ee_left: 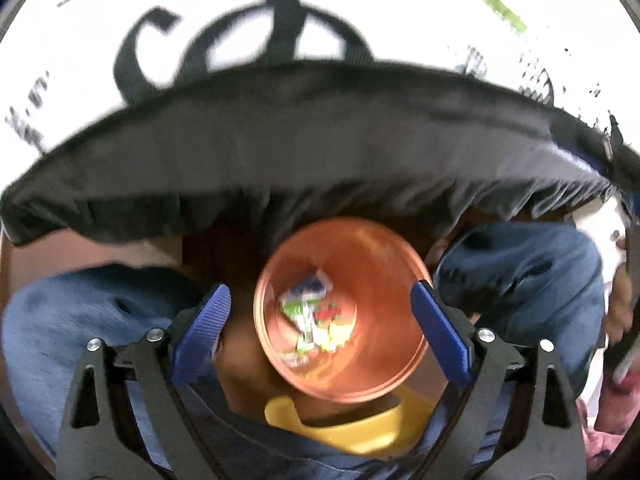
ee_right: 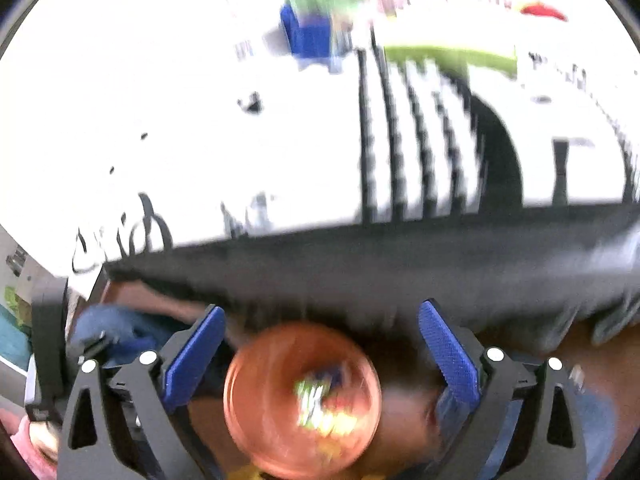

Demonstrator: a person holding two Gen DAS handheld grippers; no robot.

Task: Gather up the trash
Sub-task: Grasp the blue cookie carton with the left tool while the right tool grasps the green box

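I find no legible text in either view. The large black markings on the white cloth (ee_left: 240, 40) are too blurred to read. The red print on a wrapper (ee_left: 316, 316) inside the orange bucket (ee_left: 384, 264) is likewise unreadable.

White table top (ee_left: 100, 80) fills the upper half of both wrist views, overexposed, detail washed out. Black printed lettering (ee_left: 224, 40) runs across it at 11 to 12 o'clock in the left view. A black cloth edge (ee_left: 320, 140) crosses the left view from 9 to 3 o'clock, hanging over the table's near side. Right view: black comb-like stripes (ee_right: 416, 140) at 1 o'clock, a green strip (ee_right: 448, 56) above them, a blurred blue block (ee_right: 312, 36) at 12 o'clock. Brown floor (ee_right: 600, 360) at 4 o'clock. Heavy motion blur throughout.
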